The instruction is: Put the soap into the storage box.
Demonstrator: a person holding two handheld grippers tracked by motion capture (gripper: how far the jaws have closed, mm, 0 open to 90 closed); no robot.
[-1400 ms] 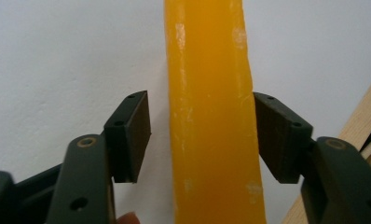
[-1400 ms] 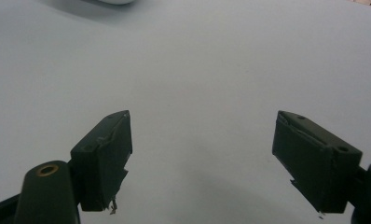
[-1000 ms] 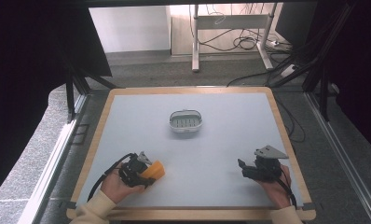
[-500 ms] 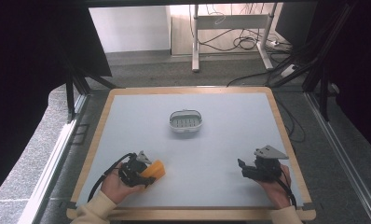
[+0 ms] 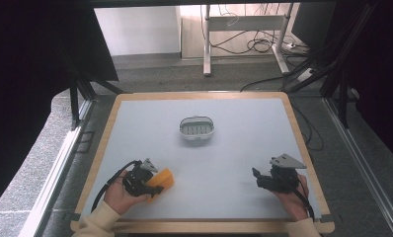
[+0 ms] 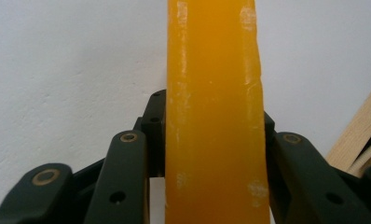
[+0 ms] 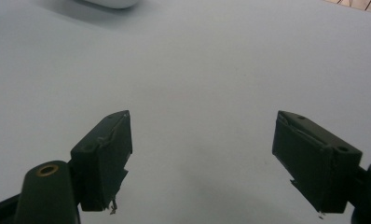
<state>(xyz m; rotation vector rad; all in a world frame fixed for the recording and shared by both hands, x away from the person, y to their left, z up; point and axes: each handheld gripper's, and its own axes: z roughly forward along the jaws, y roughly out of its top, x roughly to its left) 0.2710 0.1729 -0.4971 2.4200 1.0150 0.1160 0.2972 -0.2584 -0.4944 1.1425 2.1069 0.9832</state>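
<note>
Grey flooring, cables and desk legs lie beyond the wood-framed table (image 5: 135, 106), whose pale top carries few things. Well ahead of both tools, about midway between them, sits a small white slotted dish (image 5: 197, 128), likely a soap dish. The left tool (image 5: 152, 185) rests low near the table's near edge, its jaws closed on an orange bar (image 5: 162, 179) that stands on edge between them and juts out past the tips, toward the dish; in the left gripper view the orange bar (image 6: 215, 112) rises straight up between the two black jaws, pinched on its broad flat faces. It looks like a stiff, waxy block of soap: light, rigid, with scuffed edges, and probably slick, so holding across the flat faces near the middle seems safest against twisting or slipping. The right tool (image 5: 257, 178) sits apart to the side, its jaws spread wide with nothing between them, bare table ahead of its pads (image 7: 104, 154).
</note>
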